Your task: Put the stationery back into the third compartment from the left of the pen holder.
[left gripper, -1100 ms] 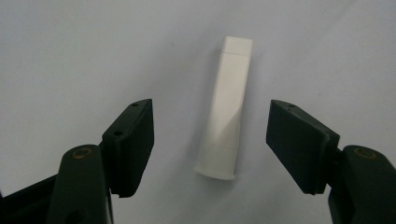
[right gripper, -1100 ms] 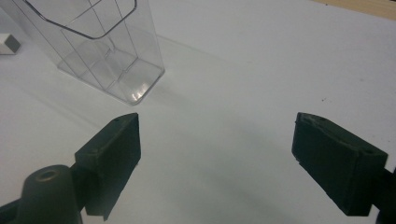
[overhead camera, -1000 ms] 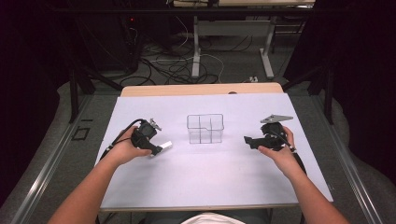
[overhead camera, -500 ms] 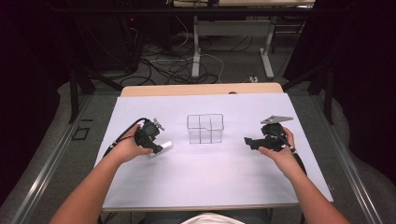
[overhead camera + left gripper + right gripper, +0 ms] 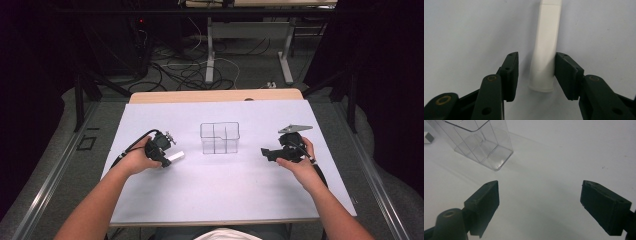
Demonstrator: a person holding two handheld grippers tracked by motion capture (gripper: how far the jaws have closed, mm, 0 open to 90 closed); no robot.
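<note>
A white tube point(image 5: 176, 156) lies flat on the white table sheet point(image 5: 225, 195), left of a clear plastic container point(image 5: 220, 137) with several compartments. My left gripper point(image 5: 166, 159) is low over the near end of the tube. In the left gripper view the tube point(image 5: 546, 50) runs away between the jaws of the left gripper point(image 5: 536, 53). One jaw touches it and a gap remains at the other, so the gripper is open. My right gripper point(image 5: 265, 151) rests to the right of the container. It stands wide open point(image 5: 540, 183) over bare sheet, with the container point(image 5: 481, 145) ahead of it.
The sheet covers a wooden table whose far edge point(image 5: 215, 95) shows bare. Beyond it are table legs and cables point(image 5: 200, 70) on the floor. A small white object point(image 5: 427, 137) shows at the left edge of the right gripper view.
My left gripper has slid a little to the right, closer onto the white tube. The right gripper, the tube and the container have stayed where they were.
</note>
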